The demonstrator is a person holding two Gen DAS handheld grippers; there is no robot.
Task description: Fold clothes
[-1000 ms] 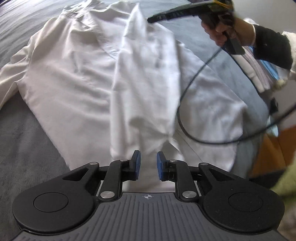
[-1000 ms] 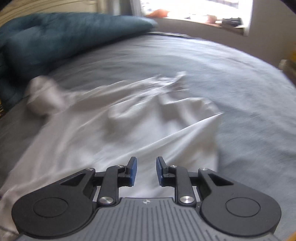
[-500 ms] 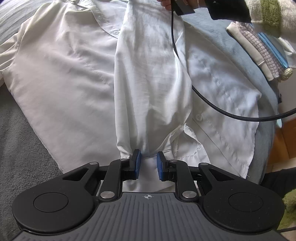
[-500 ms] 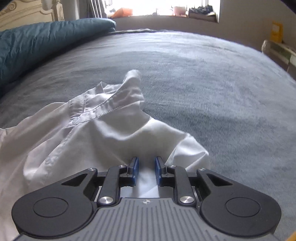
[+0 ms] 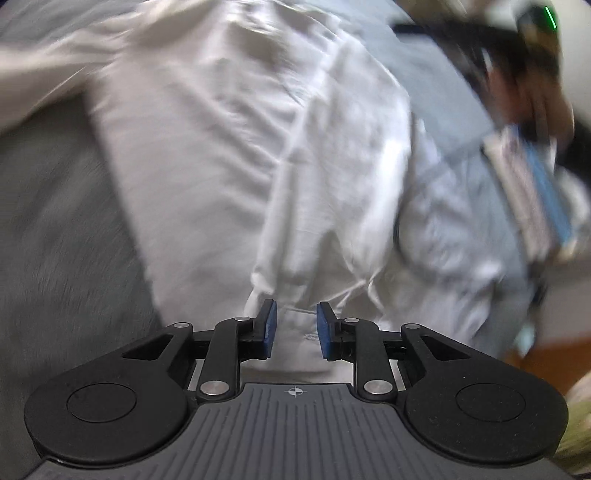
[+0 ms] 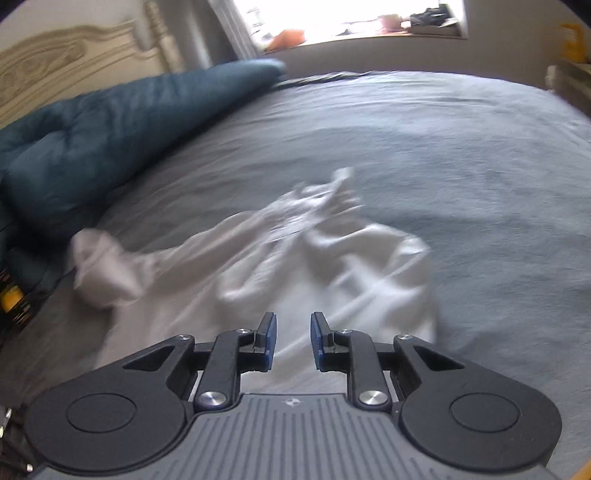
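In the left wrist view, the left claw [image 5: 294, 328] sits at the lower middle of the frame, its blue pads [image 5: 270, 325] apart and the jaws opening. The hem of the white shirt [image 5: 229, 155] lies in the gap between the pads, but neither pad presses on it. The shirt spreads from the claw up across the middle of the frame, one front panel folded over along a long ridge running up the centre, and a sleeve trails off toward the upper left. It lies on the grey bedcover [image 5: 55, 229], which fills the left side. The whole picture is smeared by motion. At the upper right a person's hand [image 5: 524, 92] holds the dark body of the other gripper, blurred. Below it, at the right edge, a stack of folded cloth [image 5: 528, 192] with a blue layer rests on the bed.

In the right wrist view, the right claw [image 6: 293, 341] is at the lower middle, pads parted with a clear gap and nothing clamped between them. The shirt [image 6: 332, 258] lies rumpled just beyond and beneath the claw, its collar end bunched toward the centre and a sleeve cuff toward the left. The grey bedcover [image 6: 461, 155] stretches across the right and upper part. A dark teal duvet [image 6: 110, 125] is heaped at the upper left, against a pale carved headboard [image 6: 74, 59]. A bright window [image 6: 351, 18] with a cluttered sill is at the top.
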